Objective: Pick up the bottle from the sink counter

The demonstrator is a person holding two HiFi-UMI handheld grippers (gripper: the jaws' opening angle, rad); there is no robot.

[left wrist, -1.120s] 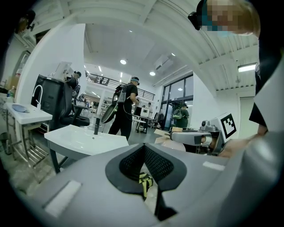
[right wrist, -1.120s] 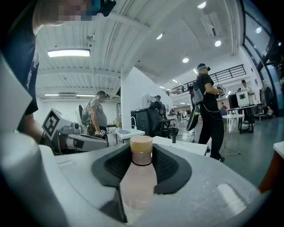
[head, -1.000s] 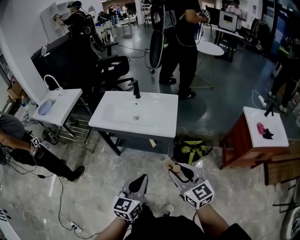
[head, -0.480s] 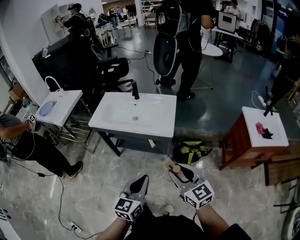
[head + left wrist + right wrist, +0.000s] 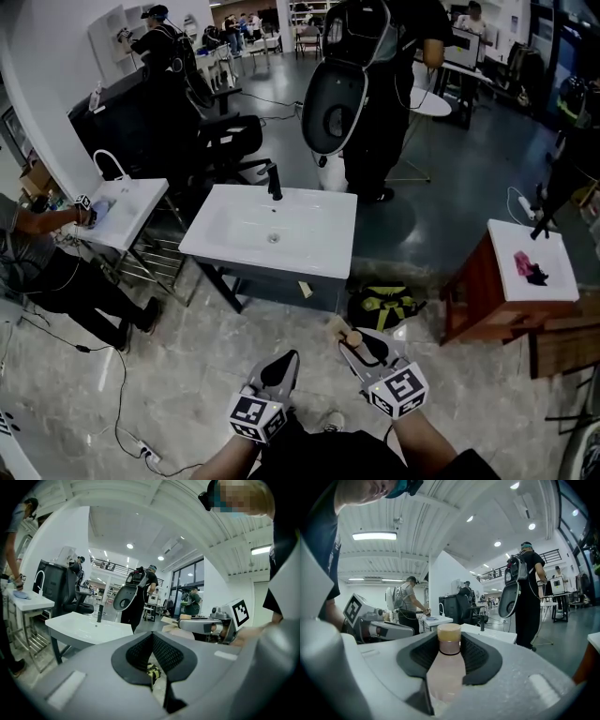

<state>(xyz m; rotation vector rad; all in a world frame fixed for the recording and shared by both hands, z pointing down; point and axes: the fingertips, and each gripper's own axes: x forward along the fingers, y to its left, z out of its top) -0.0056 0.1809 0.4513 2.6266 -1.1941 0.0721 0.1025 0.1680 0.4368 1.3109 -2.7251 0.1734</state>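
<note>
Sink (image 5: 225, 234): white basin with a black tap (image 5: 274, 180) at its back edge. Its counter shows no bottle and lies well apart from both grippers.
Right gripper (image 5: 361, 349): held low over the floor; jaws part-way open and clamped on the bottle, which lies along them with its cap forward.
Left gripper (image 5: 278, 367): just beside the right one; jaw tips together, nothing between them.
Bottle (image 5: 446, 667): in the right gripper's jaws, off the counter, so the pick-up looks done.
Handling: probably light plastic with fairly stiff walls. The round, smooth body could slip or roll in the pads.
Hold: pads on the body below the neck, as now. The shoulder should stop it sliding forward.
Look: small, pale pinkish, cloudy body that narrows to a neck with a dark ring.
Cap (image 5: 449, 632): tan, round, flat-topped, poking past the pads.
</note>
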